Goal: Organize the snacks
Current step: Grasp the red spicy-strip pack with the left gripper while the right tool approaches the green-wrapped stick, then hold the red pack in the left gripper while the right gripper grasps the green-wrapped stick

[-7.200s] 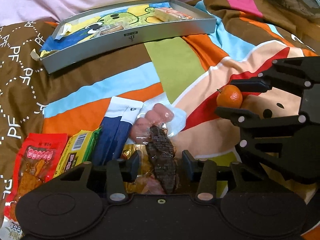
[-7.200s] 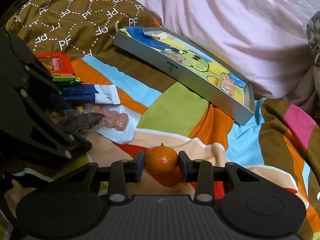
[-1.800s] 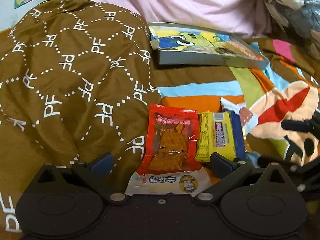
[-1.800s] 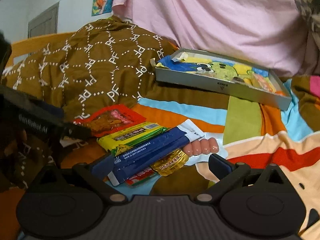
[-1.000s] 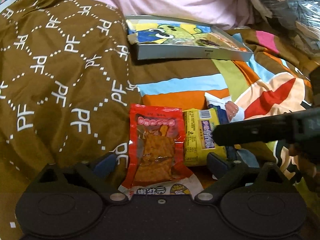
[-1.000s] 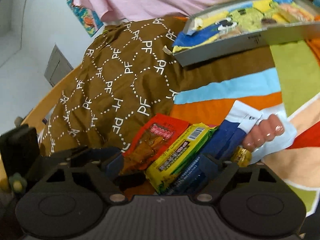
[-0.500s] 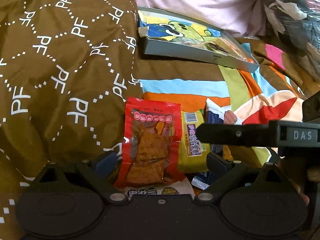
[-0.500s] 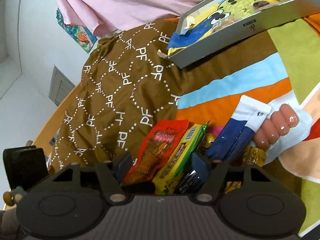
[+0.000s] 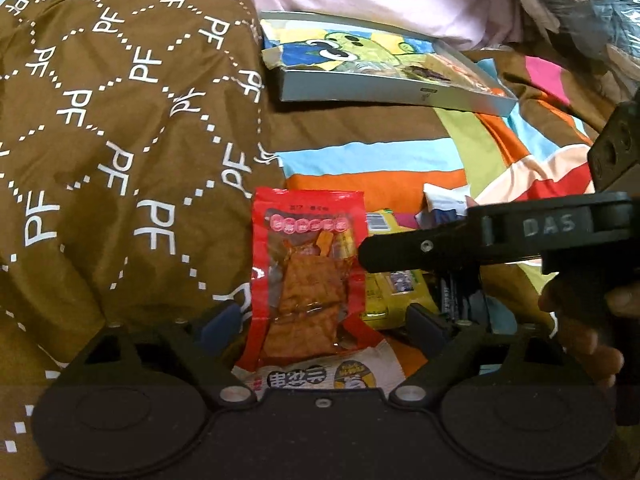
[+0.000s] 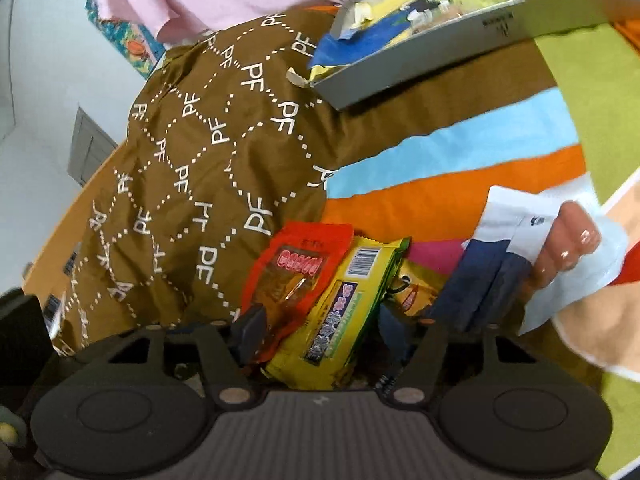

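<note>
Item: snack heap on a bed, on a striped quilt (image 9: 360,160).

Left tongs (image 9: 320,320): apart and closing; red pouch (image 9: 308,276) lies between the jaws, unpinched.

Right tongs (image 10: 320,328): opening, astride the yellow packet (image 10: 344,312), no pinch seen.

Hazard, judged: neighbouring packets may be caught together, since the heap overlaps; slick film may be lost from the pads.

Materials: glossy crinkled film; flat navy sachets (image 10: 480,280); lumpy pink sausages in clear wrap (image 10: 568,248).

Destination presumed: shallow grey tray (image 9: 380,90), well apart behind.
</note>
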`<state>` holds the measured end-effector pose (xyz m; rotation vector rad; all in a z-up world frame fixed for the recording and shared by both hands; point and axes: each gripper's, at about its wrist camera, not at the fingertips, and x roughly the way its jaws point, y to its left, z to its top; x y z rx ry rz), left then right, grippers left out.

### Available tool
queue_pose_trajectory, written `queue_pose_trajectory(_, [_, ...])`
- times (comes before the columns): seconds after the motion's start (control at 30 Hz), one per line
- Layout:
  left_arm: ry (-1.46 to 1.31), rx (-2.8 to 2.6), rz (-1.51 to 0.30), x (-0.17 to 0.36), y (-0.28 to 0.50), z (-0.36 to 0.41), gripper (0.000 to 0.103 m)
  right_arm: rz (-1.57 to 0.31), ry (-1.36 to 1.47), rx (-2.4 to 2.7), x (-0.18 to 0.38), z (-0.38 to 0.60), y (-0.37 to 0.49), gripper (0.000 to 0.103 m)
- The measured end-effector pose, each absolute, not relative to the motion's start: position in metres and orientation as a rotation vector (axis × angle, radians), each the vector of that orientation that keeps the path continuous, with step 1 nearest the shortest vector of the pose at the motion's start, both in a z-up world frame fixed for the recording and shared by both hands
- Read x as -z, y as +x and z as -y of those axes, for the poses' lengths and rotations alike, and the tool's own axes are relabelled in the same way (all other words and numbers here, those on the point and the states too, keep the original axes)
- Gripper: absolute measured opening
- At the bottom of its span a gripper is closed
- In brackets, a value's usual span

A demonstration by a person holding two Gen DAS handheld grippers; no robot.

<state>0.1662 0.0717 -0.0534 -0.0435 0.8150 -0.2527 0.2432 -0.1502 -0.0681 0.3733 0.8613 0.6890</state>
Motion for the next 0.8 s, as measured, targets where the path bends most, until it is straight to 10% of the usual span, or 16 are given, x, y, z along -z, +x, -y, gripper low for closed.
queue_pose_trajectory(0.33, [-0.068,0.247,-0.829,0.053,0.168,-0.078,0.081,-0.871,0.519,-0.708,0.07,0.169,0.244,0.045])
queue_pose_trajectory(0.8, [-0.195,0.252,-0.852,0.049,0.175,-0.1,0.07,-0.846,0.543,-0.825,0.071,0.162,0.244,0.037])
